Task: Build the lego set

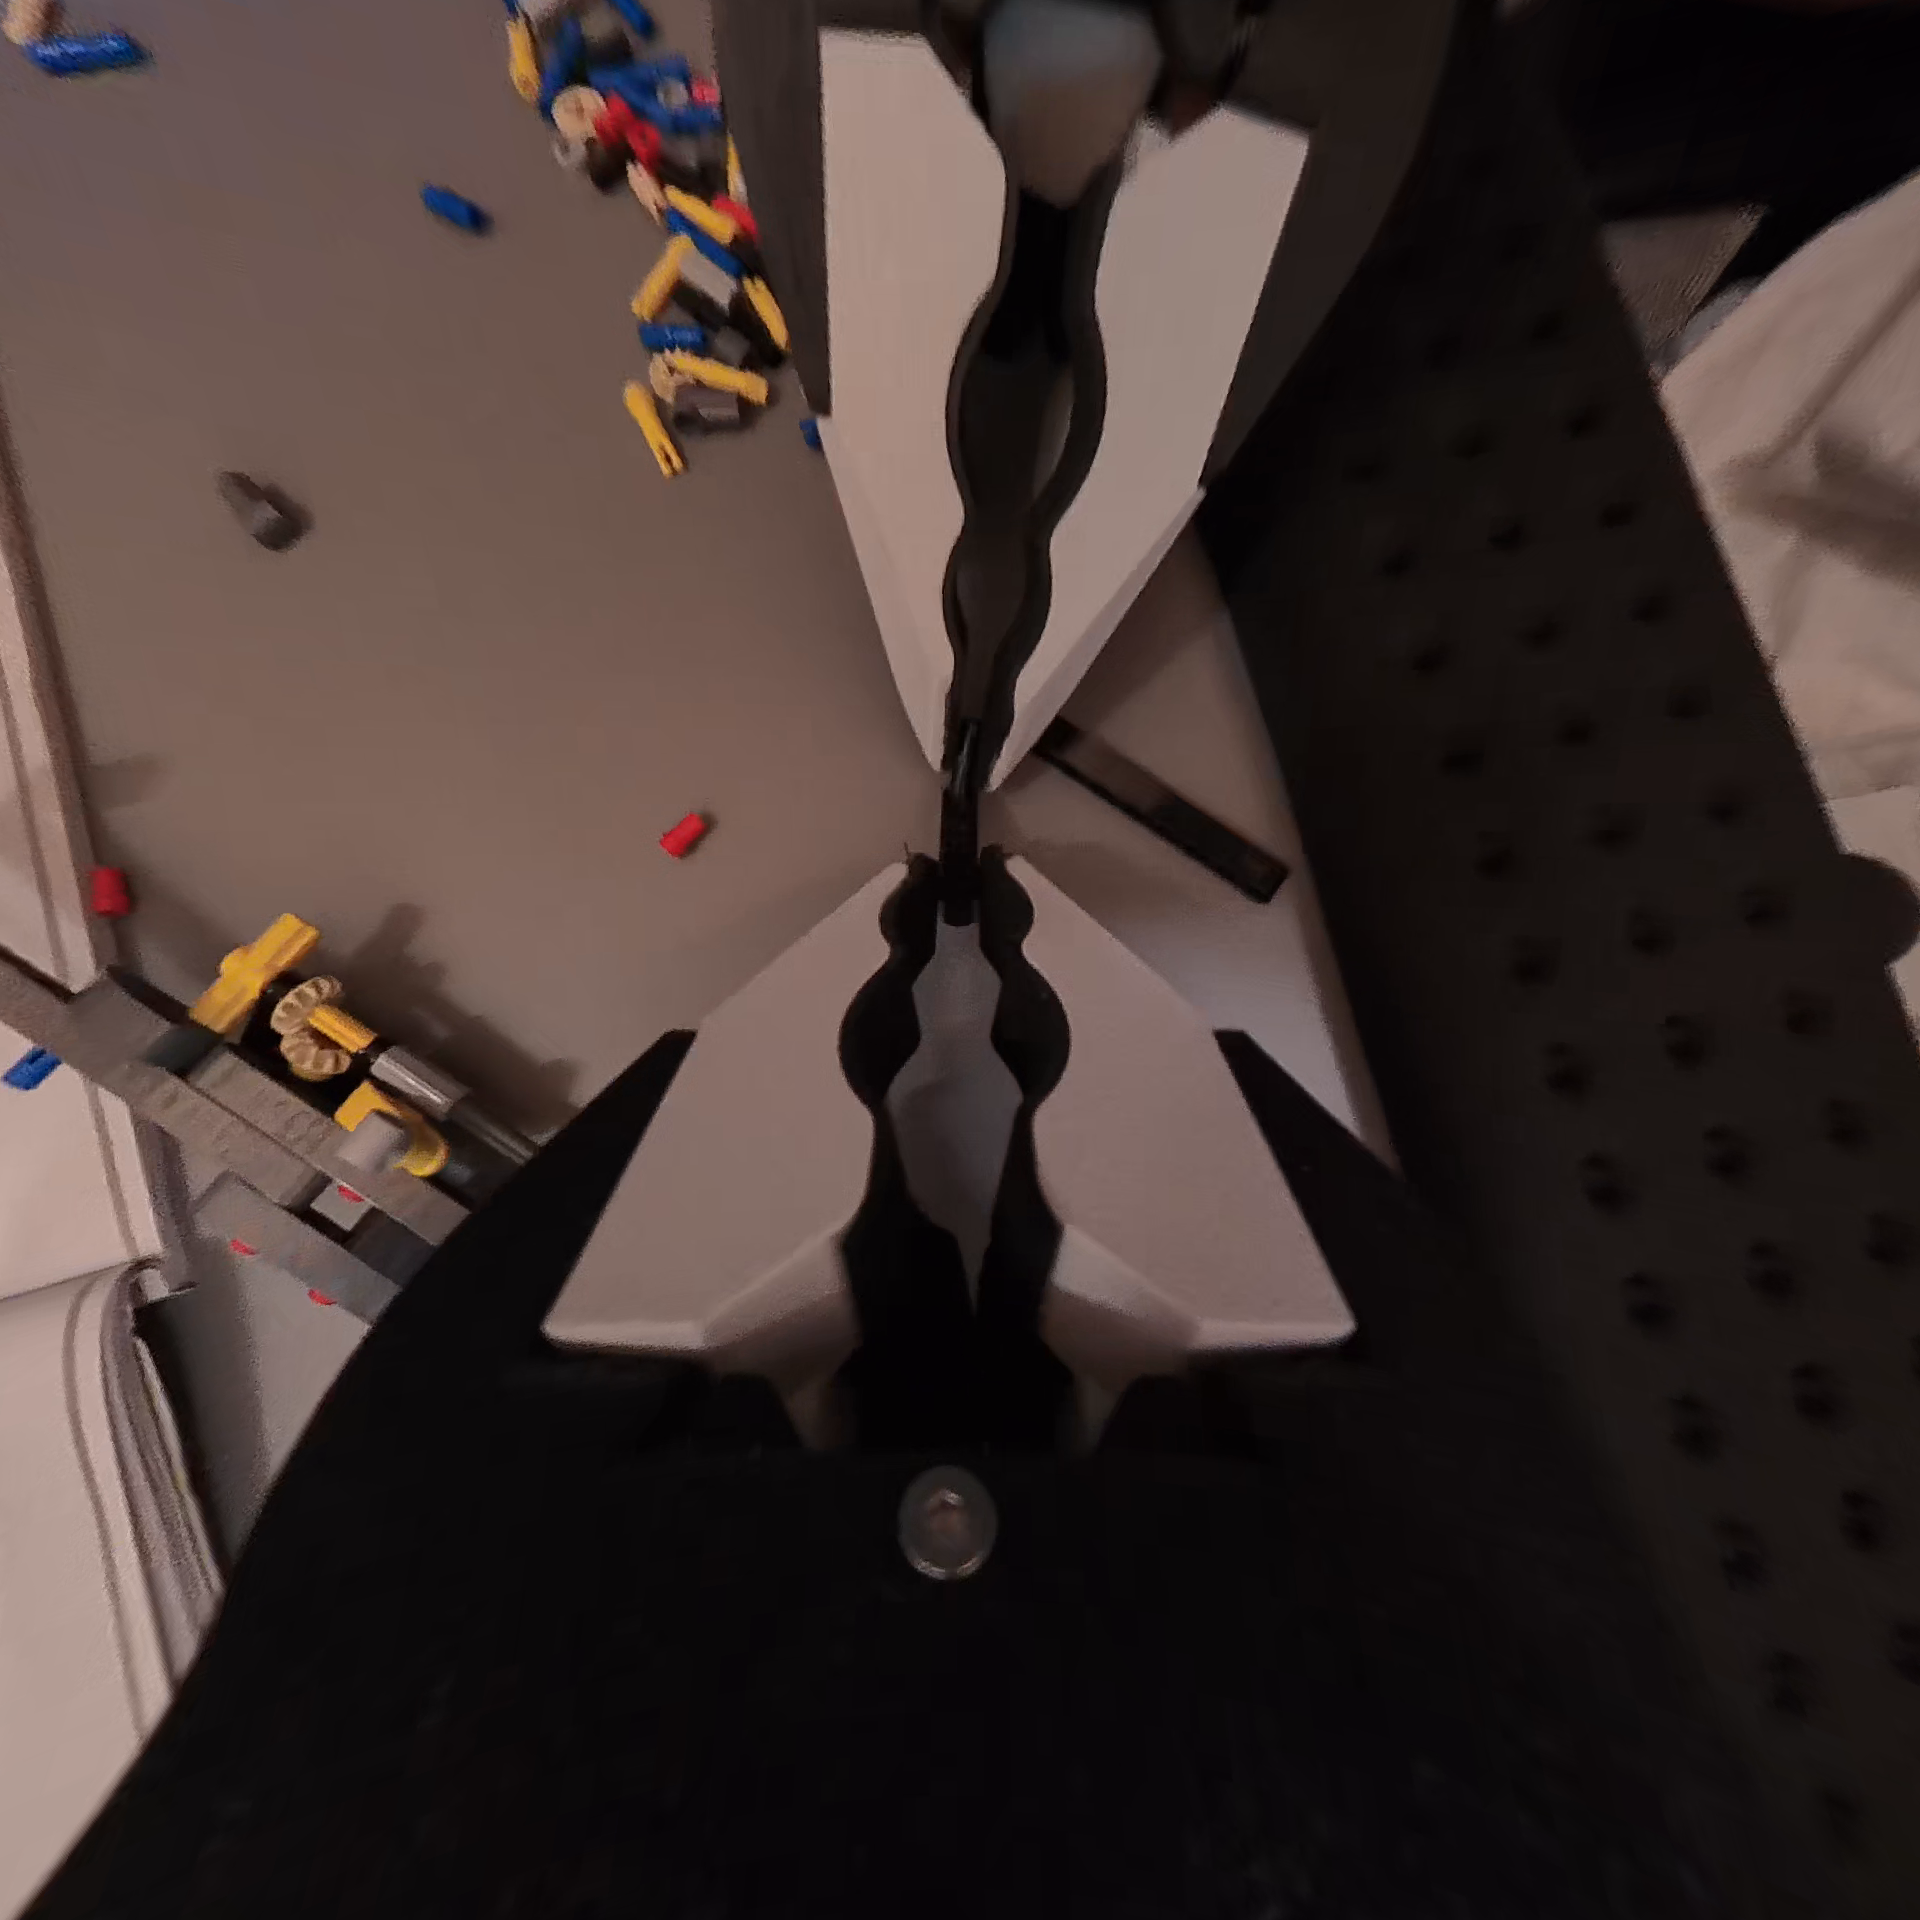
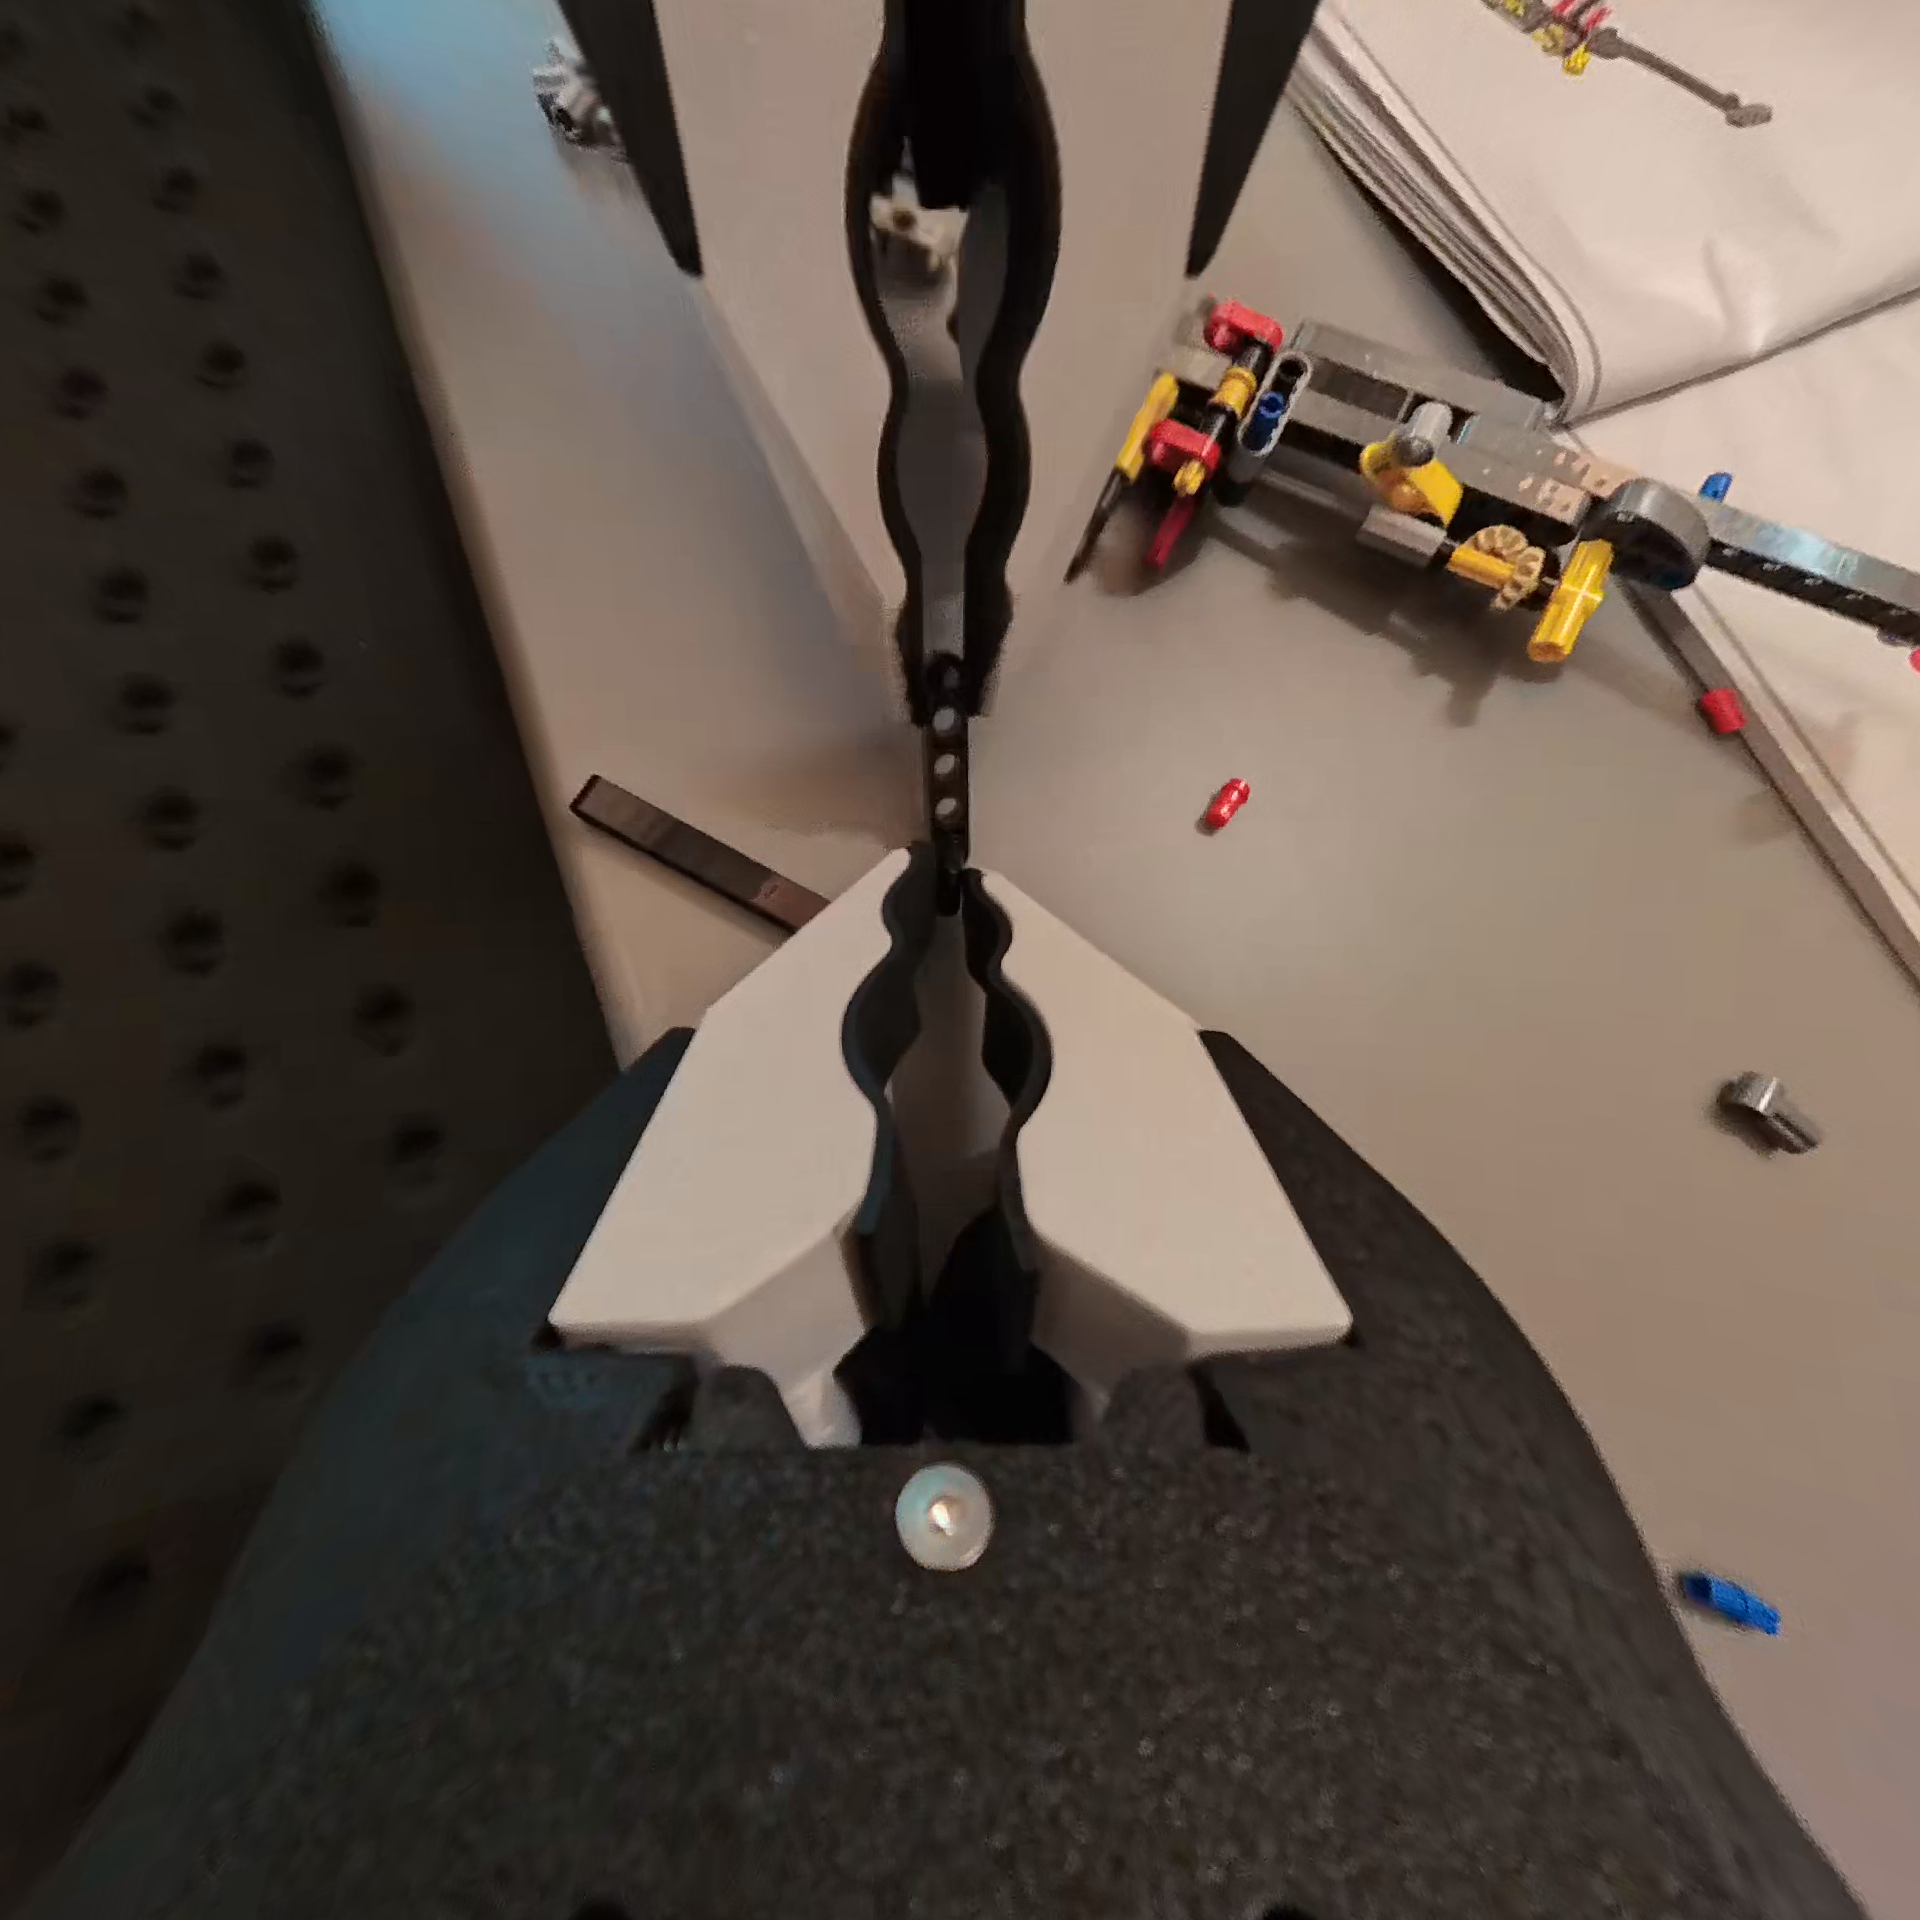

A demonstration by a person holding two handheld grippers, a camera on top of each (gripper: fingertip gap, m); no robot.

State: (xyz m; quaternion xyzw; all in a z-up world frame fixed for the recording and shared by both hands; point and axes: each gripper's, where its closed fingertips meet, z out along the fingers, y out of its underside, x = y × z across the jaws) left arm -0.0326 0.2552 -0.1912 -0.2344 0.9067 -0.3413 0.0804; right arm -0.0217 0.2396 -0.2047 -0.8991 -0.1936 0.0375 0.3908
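A thin black Lego beam with holes (image 2: pixel 945 769) hangs in the air between my two grippers, which face each other tip to tip. My right gripper (image 2: pixel 940 883) is shut on its near end, and my left gripper (image 2: pixel 945 691) is shut on its far end. In the left wrist view the left gripper (image 1: pixel 958 883) pinches the beam (image 1: pixel 958 821) and the right gripper (image 1: pixel 966 750) comes in from above. The part-built model (image 2: pixel 1403 478) of grey, yellow, red and black parts lies on the grey table; it also shows in the left wrist view (image 1: pixel 312 1070).
A pile of loose blue, yellow and red pieces (image 1: pixel 665 208) lies farther off. A red pin (image 2: pixel 1224 803), a grey piece (image 2: pixel 1766 1112) and a blue piece (image 2: pixel 1730 1600) lie singly. A black strip (image 2: pixel 686 842) lies near a black perforated board (image 2: pixel 156 727). An instruction booklet (image 2: pixel 1610 208) lies beside the model. Left and right tips are no more than a few centimetres apart. The right tips stand about 5 cm off the red pin (image 2: pixel 1224 803). The left camera catches it too, in the left wrist view (image 1: pixel 689 825).
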